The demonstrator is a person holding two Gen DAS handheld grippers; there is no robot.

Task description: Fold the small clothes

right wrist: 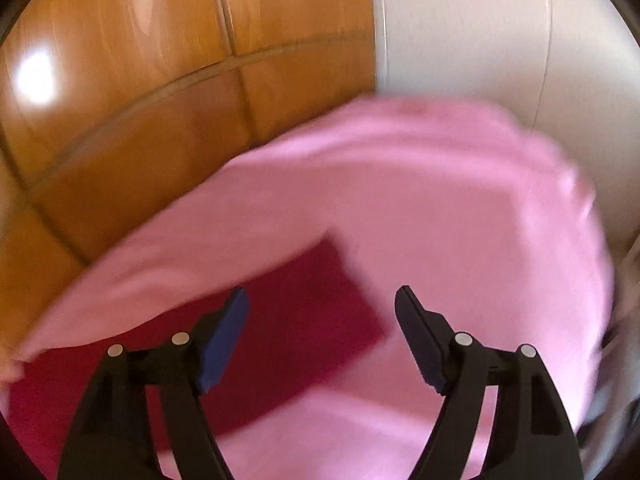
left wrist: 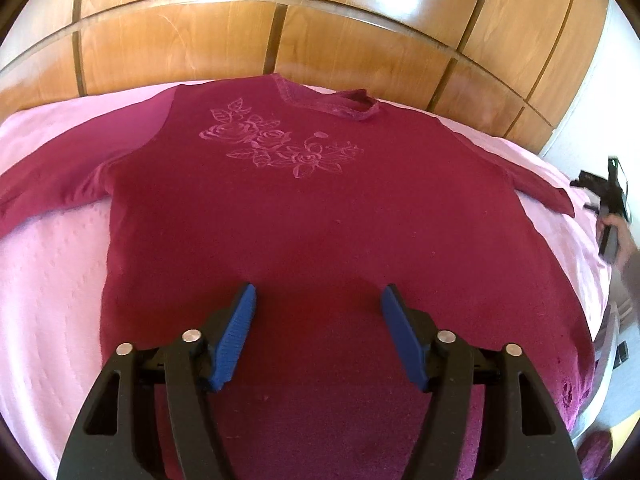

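A pink bedspread (left wrist: 52, 280) covers the bed in front of a glossy wooden wardrobe (left wrist: 320, 40), and on it a burgundy long-sleeved top (left wrist: 320, 220) lies flat, face up, neckline at the far side, hem nearest the camera, both sleeves spread outward. A tone-on-tone rose motif (left wrist: 280, 144) marks its chest. The left gripper (left wrist: 318, 300) hovers over the lower body of the top, its blue-padded jaws spread wide and holding nothing. The right gripper (right wrist: 322, 300), seen in a motion-blurred view, is likewise wide apart and empty, poised over the cuff end of the right sleeve (right wrist: 312, 320). No fold looks made yet. The likely first step is bringing that sleeve across the body: a clean job would mean pinching the cuff through both layers, lifting only slightly, and laying it straight across so the shoulder seam forms the fold line without dragging the bedspread
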